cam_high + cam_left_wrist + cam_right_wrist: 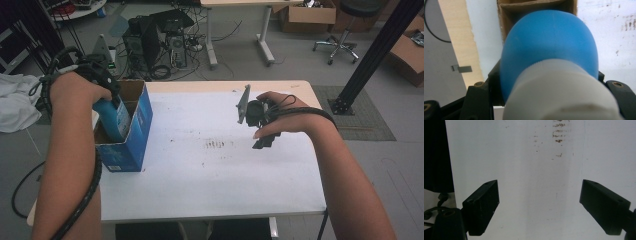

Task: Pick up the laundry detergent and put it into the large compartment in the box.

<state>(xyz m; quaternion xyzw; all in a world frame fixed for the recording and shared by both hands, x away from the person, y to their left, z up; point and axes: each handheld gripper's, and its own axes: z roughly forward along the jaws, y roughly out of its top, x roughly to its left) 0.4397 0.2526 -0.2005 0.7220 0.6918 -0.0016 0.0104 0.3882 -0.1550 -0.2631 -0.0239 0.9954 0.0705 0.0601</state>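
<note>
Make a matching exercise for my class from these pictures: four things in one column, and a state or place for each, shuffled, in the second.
Things:
1. blue bottle
2. right gripper
3. blue box
4. left gripper

States or places:
A. jaws wide apart, nothing between them, over the white table
B. stands open-topped at the table's left edge
C. clamped on the bottle near its white cap
D. held over the open box, partly down inside it

Pairs: 1-D, 2-A, 3-B, 4-C
</note>
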